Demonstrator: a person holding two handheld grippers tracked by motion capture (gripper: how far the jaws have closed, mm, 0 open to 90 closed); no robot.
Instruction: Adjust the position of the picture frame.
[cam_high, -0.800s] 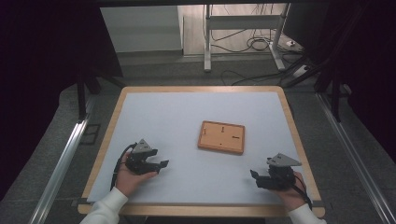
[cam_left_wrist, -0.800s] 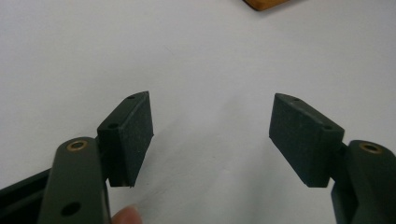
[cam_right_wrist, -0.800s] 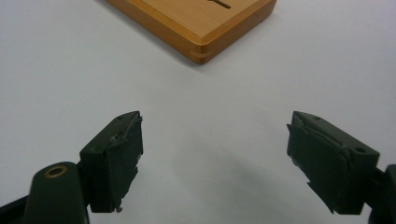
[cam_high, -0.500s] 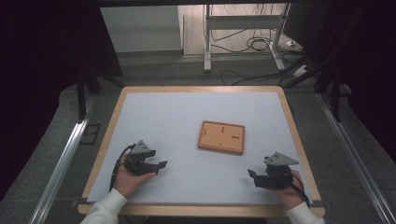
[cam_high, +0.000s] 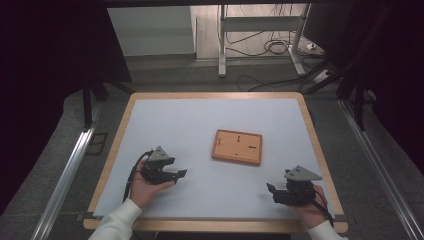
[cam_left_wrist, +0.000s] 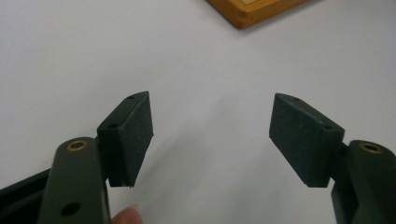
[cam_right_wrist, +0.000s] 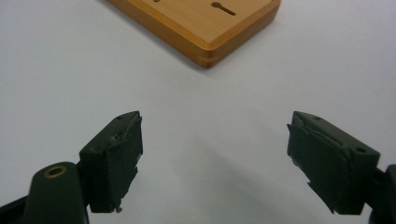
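Observation:
A flat wooden frame (cam_high: 237, 147) lies back side up near the middle of the white table top, with keyhole hanger slots in it. My left gripper (cam_high: 179, 174) rests at the near left, pointing right toward the frame, open and holding nothing. My right gripper (cam_high: 270, 192) sits at the near right, pointing left, also open and holding nothing. In the left gripper view a corner of the frame (cam_left_wrist: 261, 8) is at the top, beyond the open left gripper (cam_left_wrist: 211, 135). In the right gripper view the frame (cam_right_wrist: 201, 21) lies ahead of the open right gripper (cam_right_wrist: 215, 156).
The table (cam_high: 150, 97) has a wooden rim around the white surface. Metal rails (cam_high: 65, 170) run along both sides on the floor. A stand with cables (cam_high: 260, 35) is behind the table, beyond its far edge.
Both grippers stay near the front edge; the right one has shifted slightly toward the left and nearer. The frame has not moved.

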